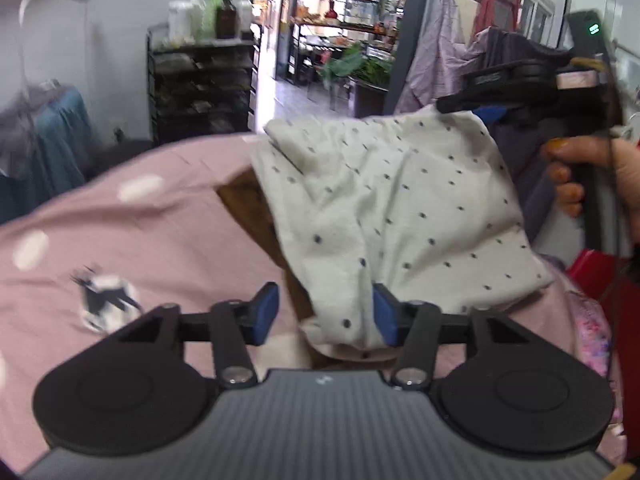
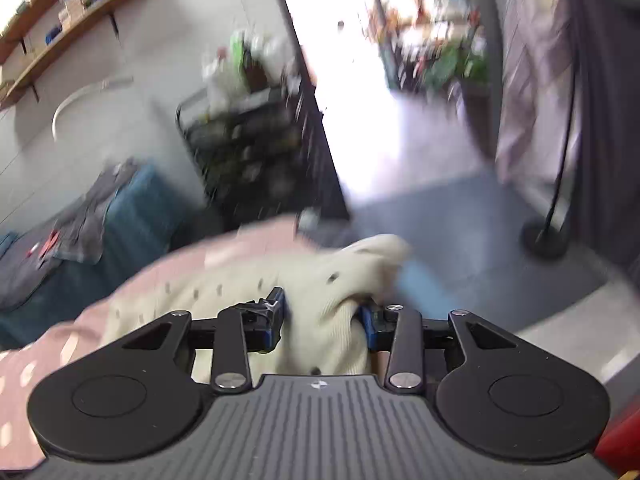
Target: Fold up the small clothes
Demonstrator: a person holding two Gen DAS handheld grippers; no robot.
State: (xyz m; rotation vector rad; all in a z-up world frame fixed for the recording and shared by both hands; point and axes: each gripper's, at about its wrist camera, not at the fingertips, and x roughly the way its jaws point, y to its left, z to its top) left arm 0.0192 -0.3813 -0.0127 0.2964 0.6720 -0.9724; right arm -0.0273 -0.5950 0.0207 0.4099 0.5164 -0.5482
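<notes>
A white garment with small dark dots (image 1: 400, 208) hangs slack over a pink cloth with white spots and a deer print (image 1: 160, 240). My left gripper (image 1: 326, 314) stands open. The garment's lower corner lies against its right pad, and the left pad is bare. In the left wrist view my right gripper (image 1: 480, 104) sits at the garment's raised upper right corner, held by a hand (image 1: 580, 184). In the right wrist view the dotted garment (image 2: 320, 280) bulges loosely between the wide-set pads of the right gripper (image 2: 322, 318), and the picture is blurred.
Brown table top (image 1: 244, 204) shows under the cloths. Behind stand a black shelf rack with bottles (image 1: 200, 80), a blue-covered piece of furniture (image 1: 60, 140) and hanging clothes (image 1: 440, 52). A red object (image 1: 600, 280) is at the right. A stand's round base (image 2: 544, 236) rests on the floor.
</notes>
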